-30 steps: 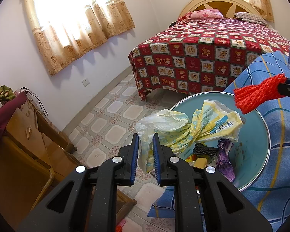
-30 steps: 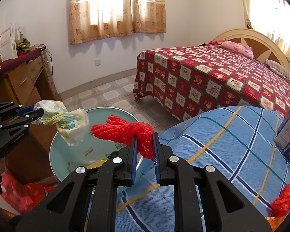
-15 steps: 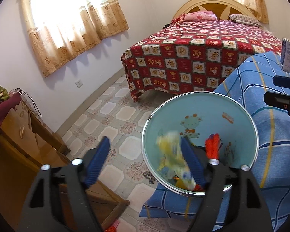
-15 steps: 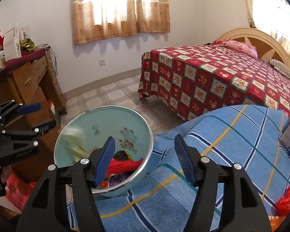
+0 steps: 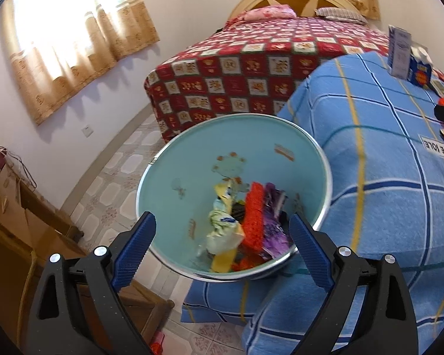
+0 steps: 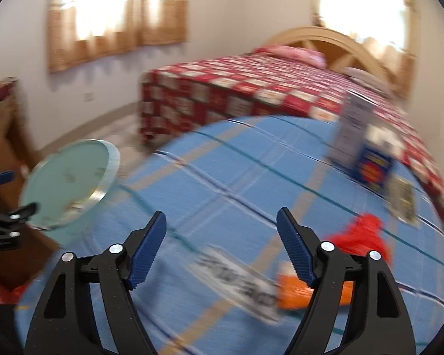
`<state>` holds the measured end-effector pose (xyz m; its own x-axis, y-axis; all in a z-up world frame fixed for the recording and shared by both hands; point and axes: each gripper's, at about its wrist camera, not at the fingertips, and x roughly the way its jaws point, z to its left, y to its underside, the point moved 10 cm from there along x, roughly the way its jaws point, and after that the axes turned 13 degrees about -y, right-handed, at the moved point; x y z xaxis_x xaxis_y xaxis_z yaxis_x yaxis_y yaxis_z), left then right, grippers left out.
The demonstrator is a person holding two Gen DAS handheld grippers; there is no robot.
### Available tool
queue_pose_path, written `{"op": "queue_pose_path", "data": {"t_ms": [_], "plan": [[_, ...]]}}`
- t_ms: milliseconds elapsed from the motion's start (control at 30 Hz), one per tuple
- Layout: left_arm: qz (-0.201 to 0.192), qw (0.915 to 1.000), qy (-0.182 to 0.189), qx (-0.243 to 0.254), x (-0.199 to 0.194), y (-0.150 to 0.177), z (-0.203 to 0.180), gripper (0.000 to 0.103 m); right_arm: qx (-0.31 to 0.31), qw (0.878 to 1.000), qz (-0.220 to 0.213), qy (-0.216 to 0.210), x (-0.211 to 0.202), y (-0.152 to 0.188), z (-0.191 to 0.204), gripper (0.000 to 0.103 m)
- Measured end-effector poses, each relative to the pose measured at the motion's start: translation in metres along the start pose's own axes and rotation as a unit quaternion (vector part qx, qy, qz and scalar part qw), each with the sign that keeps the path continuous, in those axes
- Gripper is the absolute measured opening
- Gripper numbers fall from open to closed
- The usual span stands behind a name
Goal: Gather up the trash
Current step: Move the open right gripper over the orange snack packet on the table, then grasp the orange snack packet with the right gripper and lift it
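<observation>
A light blue basin [image 5: 192, 159] rests on the edge of a blue plaid blanket [image 5: 384, 177]. It holds a yellow-white plastic wrapper [image 5: 223, 230], a red yarn bundle [image 5: 253, 216] and purple scraps [image 5: 273, 230]. My left gripper [image 5: 222, 248] is open and empty just above the basin's near rim. My right gripper [image 6: 222, 248] is open and empty over the blanket, right of the basin [image 6: 65, 183]. A red scrap [image 6: 361, 236], an orange wrapper [image 6: 293, 293] and a white label strip [image 6: 236, 281] lie on the blanket near it. The right wrist view is blurred.
A blue-and-white box [image 6: 367, 148] stands on the blanket at the far right, also in the left wrist view [image 5: 411, 59]. A bed with a red patterned cover [image 5: 251, 71] lies behind. A wooden cabinet [image 5: 20, 230] stands at the left over tiled floor [image 5: 115, 195].
Both grippers opened and dropped the plastic wrapper and the red yarn into the basin. The right gripper has since swung right over the blanket toward the remaining scraps.
</observation>
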<state>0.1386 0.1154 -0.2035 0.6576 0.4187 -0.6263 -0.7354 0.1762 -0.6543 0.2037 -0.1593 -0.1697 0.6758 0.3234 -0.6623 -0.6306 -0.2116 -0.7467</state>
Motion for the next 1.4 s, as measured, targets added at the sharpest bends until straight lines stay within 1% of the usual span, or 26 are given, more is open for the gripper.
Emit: {"op": "queue_pose_path", "data": {"t_ms": [33,100,167,367,467,500,533,567,600,733,767,833,933,1067,1100,1167,1200,1267,1300,1333,1400], "plan": [[0.000,1.0000,0.001,0.002,0.000,0.000,-0.002,0.090,0.006,1.000,0.014,0.015,0.002,0.006,-0.013,0.077],[-0.002,1.0000,0.001,0.007,-0.001,0.000,-0.007,0.091,0.017,0.999,0.034,0.032,0.002,0.018,-0.031,0.077],[-0.006,0.9999,0.001,0.008,-0.002,-0.003,-0.010,0.092,0.020,0.998,0.041,0.035,0.000,0.021,-0.039,0.077],[-0.022,0.9996,0.016,0.006,-0.007,-0.021,-0.027,0.094,0.023,0.995,0.071,0.064,-0.024,0.061,-0.080,0.079],[-0.028,0.9993,0.025,0.006,-0.010,-0.028,-0.035,0.094,0.035,0.992,0.083,0.087,-0.041,0.084,-0.106,0.079],[-0.030,0.9992,0.027,0.006,-0.010,-0.030,-0.037,0.094,0.045,0.990,0.086,0.107,-0.052,0.095,-0.122,0.079],[-0.031,0.9991,0.028,0.005,-0.011,-0.032,-0.039,0.094,0.053,0.989,0.083,0.113,-0.057,0.098,-0.126,0.079],[-0.032,0.9991,0.028,0.004,-0.011,-0.032,-0.039,0.094,0.060,0.988,0.079,0.114,-0.061,0.099,-0.128,0.079],[-0.032,0.9991,0.028,0.002,-0.011,-0.034,-0.040,0.094,0.078,0.989,0.069,0.104,-0.068,0.100,-0.130,0.079],[-0.029,0.9992,0.029,-0.002,-0.009,-0.037,-0.040,0.094,0.070,0.992,0.051,0.092,-0.068,0.087,-0.116,0.085],[-0.031,0.9991,0.029,-0.004,-0.010,-0.039,-0.039,0.094,0.068,0.993,0.045,0.084,-0.064,0.080,-0.107,0.086],[-0.039,0.9988,0.029,-0.005,-0.015,-0.041,-0.037,0.097,0.069,0.994,0.042,0.073,-0.057,0.076,-0.104,0.087],[-0.039,0.9988,0.029,-0.007,-0.014,-0.040,-0.035,0.097,0.059,0.994,0.047,0.077,-0.042,0.064,-0.097,0.089],[-0.030,0.9990,0.032,0.000,-0.009,-0.035,-0.040,0.097,0.060,0.991,0.080,0.092,-0.021,0.062,-0.098,0.090],[-0.031,0.9990,0.033,0.001,-0.009,-0.034,-0.040,0.097,0.061,0.989,0.088,0.100,-0.024,0.069,-0.105,0.090],[-0.033,0.9989,0.032,0.001,-0.008,-0.034,-0.038,0.097,0.062,0.988,0.094,0.106,-0.031,0.075,-0.104,0.090],[-0.032,0.9990,0.032,-0.001,-0.007,-0.033,-0.037,0.097,0.067,0.986,0.101,0.119,-0.043,0.087,-0.117,0.090],[-0.028,0.9991,0.031,-0.007,-0.003,-0.033,-0.033,0.097,0.075,0.983,0.105,0.132,-0.053,0.097,-0.126,0.090],[-0.027,0.9992,0.029,-0.008,-0.001,-0.033,-0.032,0.097,0.093,0.978,0.107,0.151,-0.071,0.111,-0.144,0.090],[-0.026,0.9992,0.028,-0.009,0.000,-0.033,-0.030,0.097,0.101,0.977,0.107,0.156,-0.074,0.115,-0.150,0.090],[-0.025,0.9993,0.026,-0.012,0.001,-0.034,-0.028,0.097,0.124,0.972,0.104,0.168,-0.099,0.133,-0.166,0.090]]}}
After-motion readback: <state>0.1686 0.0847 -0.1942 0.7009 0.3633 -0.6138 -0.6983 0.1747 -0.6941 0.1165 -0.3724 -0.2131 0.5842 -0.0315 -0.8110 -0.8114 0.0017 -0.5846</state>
